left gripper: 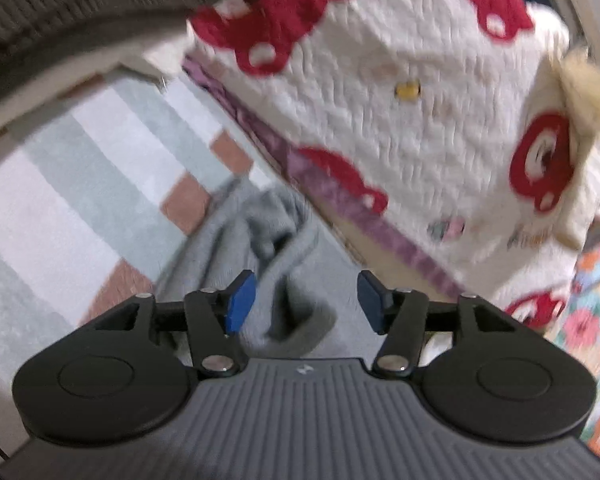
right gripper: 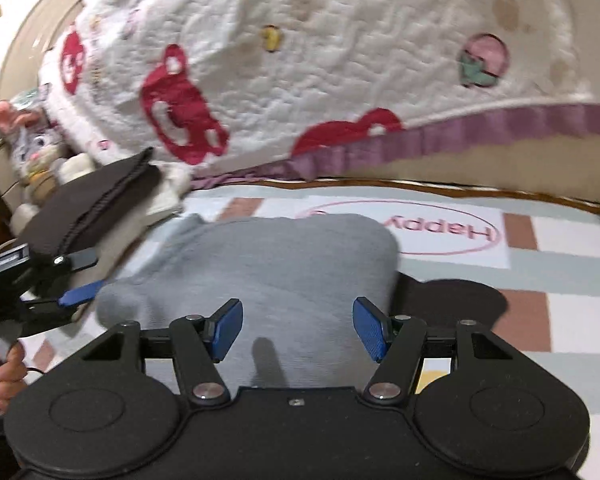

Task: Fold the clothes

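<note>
A grey garment (right gripper: 268, 268) lies bunched on a checked mat, folded into a rough block in the right wrist view. In the left wrist view it (left gripper: 256, 256) is a crumpled heap just beyond the fingers. My left gripper (left gripper: 306, 304) is open and empty above the garment's near edge. It also shows in the right wrist view (right gripper: 64, 280) at the garment's left end. My right gripper (right gripper: 298, 328) is open and empty, hovering over the garment's near side. A folded dark brown cloth (right gripper: 92, 204) lies to the left on a white stack.
A white quilt with red prints (right gripper: 300, 60) hangs over a bed with a purple frill (right gripper: 460, 132) behind the mat. Soft toys (right gripper: 40, 160) sit at the far left. The mat (right gripper: 540, 280) has pink, green and white checks. A flowered cloth (left gripper: 596, 320) lies at right.
</note>
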`<state>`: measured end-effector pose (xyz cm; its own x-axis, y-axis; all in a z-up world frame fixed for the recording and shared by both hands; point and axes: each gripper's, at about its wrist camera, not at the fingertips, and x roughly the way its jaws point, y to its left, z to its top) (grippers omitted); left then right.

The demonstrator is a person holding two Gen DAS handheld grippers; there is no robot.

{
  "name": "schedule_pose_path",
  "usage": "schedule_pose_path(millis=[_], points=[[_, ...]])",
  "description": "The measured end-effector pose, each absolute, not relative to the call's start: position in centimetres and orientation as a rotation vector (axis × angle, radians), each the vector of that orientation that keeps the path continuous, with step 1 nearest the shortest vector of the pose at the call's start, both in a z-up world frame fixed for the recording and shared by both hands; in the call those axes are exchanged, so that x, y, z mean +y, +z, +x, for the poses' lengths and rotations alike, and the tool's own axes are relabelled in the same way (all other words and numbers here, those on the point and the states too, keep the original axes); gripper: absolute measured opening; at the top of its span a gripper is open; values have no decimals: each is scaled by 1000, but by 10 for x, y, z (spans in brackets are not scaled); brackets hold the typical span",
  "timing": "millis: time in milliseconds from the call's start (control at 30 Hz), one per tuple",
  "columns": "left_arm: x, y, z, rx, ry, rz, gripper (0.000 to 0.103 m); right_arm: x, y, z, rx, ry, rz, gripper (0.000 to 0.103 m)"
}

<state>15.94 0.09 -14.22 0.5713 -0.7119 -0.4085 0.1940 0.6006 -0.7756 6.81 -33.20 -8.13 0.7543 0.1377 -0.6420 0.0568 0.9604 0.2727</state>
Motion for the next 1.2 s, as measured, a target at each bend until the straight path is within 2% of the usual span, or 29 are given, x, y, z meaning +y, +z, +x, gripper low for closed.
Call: schedule_pose_path(millis=[67,100,133,167,267,333,467,700,933,1000,1067,1200], points=[[-11,-146,161,817,-593,-713,61,-331,-86,70,720,45,293,67],[-18,-148,161,825,-595,-693,59,-330,-89,71,720,49,295,67],[-25,-150,160,828,-596,-666,46,-326,-92,74,717,54,282,67],[-33,-154,159,842,-587,-637,11,-322,-96,78,714,59,268,67],[-47,-162,152,870,-542,-574,8,-314,-111,89,717,46,206,68],[-38,-147,142,827,-487,-513,7,-314,-114,92,727,54,225,68],[-12,-119,122,746,-424,-453,7,-302,-103,85,728,161,181,66],[-20,-151,130,823,-330,-372,9,-247,-125,66,713,147,-148,66],[-17,-135,128,858,-329,-365,16,-253,-126,67,719,161,-140,66],[-17,-120,125,808,-343,-344,25,-254,-127,67,716,164,-131,67],[-19,-107,126,742,-383,-343,49,-250,-128,63,719,163,-143,67],[-42,-105,156,781,-469,-321,53,-250,-122,66,791,172,-95,67]])
